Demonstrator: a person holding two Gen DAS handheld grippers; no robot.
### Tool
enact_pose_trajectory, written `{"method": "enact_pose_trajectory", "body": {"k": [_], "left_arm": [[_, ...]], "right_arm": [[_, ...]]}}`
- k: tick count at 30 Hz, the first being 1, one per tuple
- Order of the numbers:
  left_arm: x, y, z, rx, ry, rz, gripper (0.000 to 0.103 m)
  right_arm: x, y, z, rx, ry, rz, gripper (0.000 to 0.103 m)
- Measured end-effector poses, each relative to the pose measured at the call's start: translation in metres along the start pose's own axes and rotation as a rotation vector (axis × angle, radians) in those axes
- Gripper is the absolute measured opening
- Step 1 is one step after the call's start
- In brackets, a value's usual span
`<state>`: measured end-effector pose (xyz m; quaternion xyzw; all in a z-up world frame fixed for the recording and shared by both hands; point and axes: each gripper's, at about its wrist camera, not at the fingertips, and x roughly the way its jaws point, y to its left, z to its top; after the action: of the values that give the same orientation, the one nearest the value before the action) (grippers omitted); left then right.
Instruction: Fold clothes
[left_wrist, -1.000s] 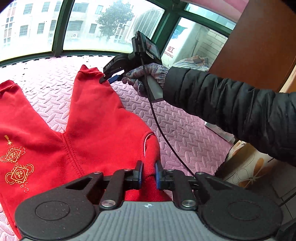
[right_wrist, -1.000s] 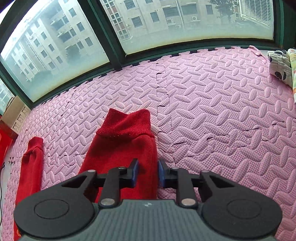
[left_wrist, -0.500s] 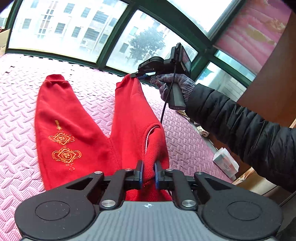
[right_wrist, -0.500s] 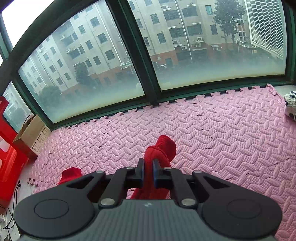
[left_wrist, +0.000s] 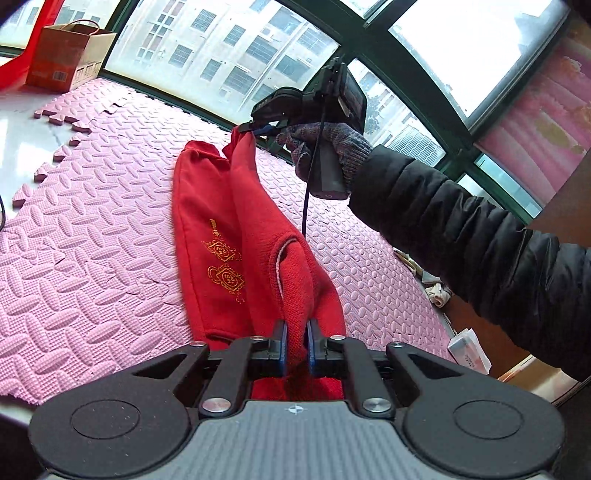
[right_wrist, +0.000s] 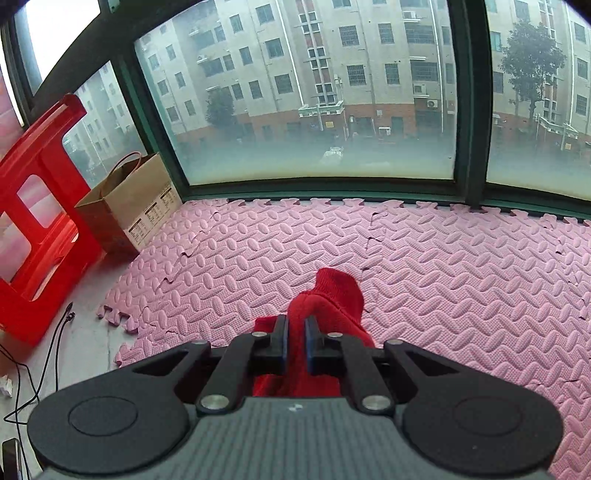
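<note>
Red trousers with gold embroidery lie on the pink foam mat. My left gripper is shut on the waistband end of the near leg. My right gripper, seen in the left wrist view, is shut on that leg's cuff and holds it raised over the other leg. In the right wrist view the right gripper pinches the red ribbed cuff above the mat.
A brown cardboard bag and a red plastic stool stand at the mat's left edge by the windows. Black cables lie on the bare floor. A small white box lies on the floor at the right.
Both grippers have carried the near trouser leg to the left, over the other leg. The two legs now lie nearly together. Both grips have stayed shut.
</note>
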<state>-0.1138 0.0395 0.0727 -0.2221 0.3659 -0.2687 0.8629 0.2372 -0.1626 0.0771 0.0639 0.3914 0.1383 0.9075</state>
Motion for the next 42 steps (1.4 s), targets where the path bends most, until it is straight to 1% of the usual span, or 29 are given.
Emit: {"method": "enact_pose_trajectory", "body": {"k": [1, 4, 6, 7, 11, 12, 14, 17, 20, 21, 24, 26, 29, 31, 33, 36, 38, 39, 42], "left_arm": [[-0.002, 0.002, -0.002, -0.003, 0.002, 0.001, 0.008], [-0.005, 0.006, -0.009, -0.012, 0.014, 0.008, 0.008], [-0.005, 0.008, -0.012, -0.015, 0.02, 0.011, 0.008], [-0.005, 0.009, -0.014, -0.017, 0.024, 0.012, 0.008], [-0.008, 0.009, -0.013, 0.0, 0.023, 0.002, 0.008], [-0.009, 0.008, -0.012, 0.007, 0.022, -0.002, 0.008], [-0.011, 0.007, -0.01, 0.02, 0.019, -0.01, 0.008], [-0.014, 0.006, -0.008, 0.039, 0.016, -0.025, 0.008], [-0.017, 0.004, -0.005, 0.051, 0.019, -0.024, 0.009], [-0.019, 0.003, -0.005, 0.055, 0.02, -0.02, 0.012], [-0.024, 0.002, -0.002, 0.067, 0.008, 0.002, 0.014], [-0.028, 0.003, 0.001, 0.057, -0.011, 0.017, 0.015], [-0.026, 0.003, 0.006, 0.045, -0.027, 0.038, 0.016], [-0.022, 0.002, 0.009, 0.044, -0.031, 0.05, 0.016], [-0.013, 0.0, 0.011, 0.051, -0.025, 0.057, 0.016], [0.003, -0.004, 0.014, 0.068, -0.017, 0.072, 0.016], [0.017, -0.005, 0.015, 0.088, -0.001, 0.086, 0.016], [0.023, -0.005, 0.014, 0.095, 0.016, 0.092, 0.015], [0.043, -0.003, 0.012, 0.109, 0.077, 0.11, 0.015]], "right_arm": [[0.007, 0.009, -0.003, -0.015, 0.011, 0.013, 0.008], [0.022, 0.028, -0.01, -0.048, 0.052, 0.054, 0.008], [0.029, 0.041, -0.018, -0.07, 0.093, 0.108, 0.012], [0.029, 0.046, -0.02, -0.083, 0.106, 0.13, 0.015], [0.011, 0.047, -0.02, -0.142, 0.103, 0.167, 0.017], [0.006, 0.044, -0.019, -0.159, 0.11, 0.162, 0.017], [-0.003, 0.039, -0.018, -0.194, 0.112, 0.126, 0.018], [-0.01, 0.03, -0.023, -0.261, 0.159, 0.12, 0.018], [-0.015, 0.027, -0.036, -0.333, 0.208, 0.107, 0.02], [-0.019, 0.026, -0.044, -0.368, 0.235, 0.109, 0.021], [-0.032, 0.023, -0.059, -0.429, 0.255, 0.104, 0.025], [-0.044, 0.02, -0.069, -0.474, 0.273, 0.109, 0.028], [-0.063, 0.012, -0.079, -0.502, 0.281, 0.106, 0.033], [-0.076, 0.006, -0.085, -0.509, 0.283, 0.108, 0.034], [-0.097, -0.005, -0.096, -0.499, 0.289, 0.127, 0.035], [-0.116, -0.016, -0.111, -0.487, 0.308, 0.148, 0.039], [-0.129, -0.022, -0.125, -0.482, 0.321, 0.164, 0.04], [-0.138, -0.025, -0.136, -0.476, 0.326, 0.178, 0.04], [-0.15, -0.028, -0.153, -0.45, 0.322, 0.209, 0.04]]}}
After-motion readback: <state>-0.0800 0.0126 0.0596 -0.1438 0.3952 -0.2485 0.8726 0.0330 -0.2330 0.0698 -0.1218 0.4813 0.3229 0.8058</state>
